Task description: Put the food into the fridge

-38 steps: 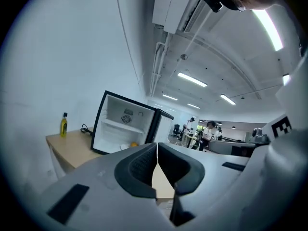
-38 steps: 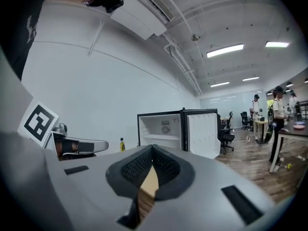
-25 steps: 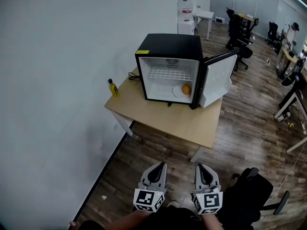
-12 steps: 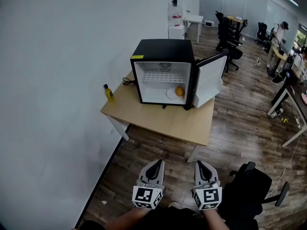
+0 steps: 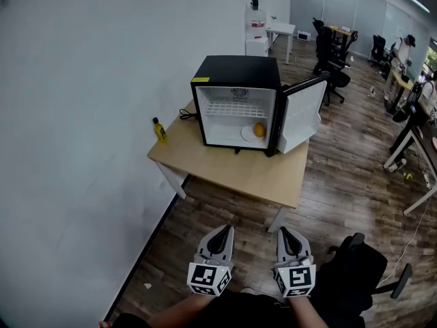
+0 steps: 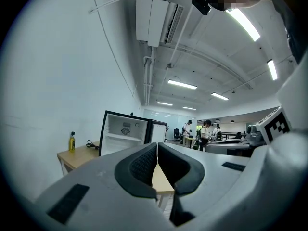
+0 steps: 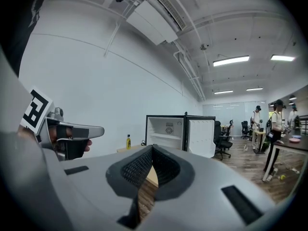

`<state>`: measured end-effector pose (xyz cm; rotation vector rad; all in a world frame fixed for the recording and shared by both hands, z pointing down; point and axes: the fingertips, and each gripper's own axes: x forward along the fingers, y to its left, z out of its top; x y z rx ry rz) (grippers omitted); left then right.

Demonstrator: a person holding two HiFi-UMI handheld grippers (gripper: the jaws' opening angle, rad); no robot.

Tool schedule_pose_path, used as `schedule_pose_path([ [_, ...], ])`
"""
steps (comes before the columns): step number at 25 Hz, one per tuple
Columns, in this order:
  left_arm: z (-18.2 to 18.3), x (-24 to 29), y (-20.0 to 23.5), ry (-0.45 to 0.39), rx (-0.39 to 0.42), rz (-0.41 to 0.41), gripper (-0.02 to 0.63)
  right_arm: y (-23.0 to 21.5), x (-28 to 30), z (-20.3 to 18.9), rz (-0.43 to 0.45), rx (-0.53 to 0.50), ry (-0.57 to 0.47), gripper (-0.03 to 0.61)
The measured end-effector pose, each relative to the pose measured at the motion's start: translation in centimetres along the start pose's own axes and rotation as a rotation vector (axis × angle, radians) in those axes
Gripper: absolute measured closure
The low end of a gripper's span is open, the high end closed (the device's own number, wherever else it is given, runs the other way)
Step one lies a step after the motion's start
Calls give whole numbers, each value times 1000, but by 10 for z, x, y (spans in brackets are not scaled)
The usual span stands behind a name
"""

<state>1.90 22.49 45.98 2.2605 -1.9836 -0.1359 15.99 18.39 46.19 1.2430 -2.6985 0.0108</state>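
Note:
A black mini fridge stands on a wooden table with its door swung open to the right. On the fridge floor, below the wire shelf, an orange food item rests on a white plate. My left gripper and right gripper are held low and close to my body, well short of the table, both shut and empty. In the left gripper view the pads meet with the fridge far ahead. The right gripper view shows the same.
A small yellow bottle stands on the table's left corner beside a black cable. A white wall runs along the left. A black office chair sits at my right. Desks, chairs and people fill the room beyond the fridge.
The head view has shifted slightly. Both grippers stay shut in the same low spot, and the fridge and its contents have not moved.

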Motion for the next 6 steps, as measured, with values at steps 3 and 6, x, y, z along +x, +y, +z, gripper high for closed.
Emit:
schedule_pose_path([
  [3, -4, 0, -3, 12, -4, 12, 595, -3, -3, -3, 5, 0, 3, 518],
  [6, -9, 2, -5, 23, -5, 24, 595, -5, -4, -4, 17, -2, 14, 518],
])
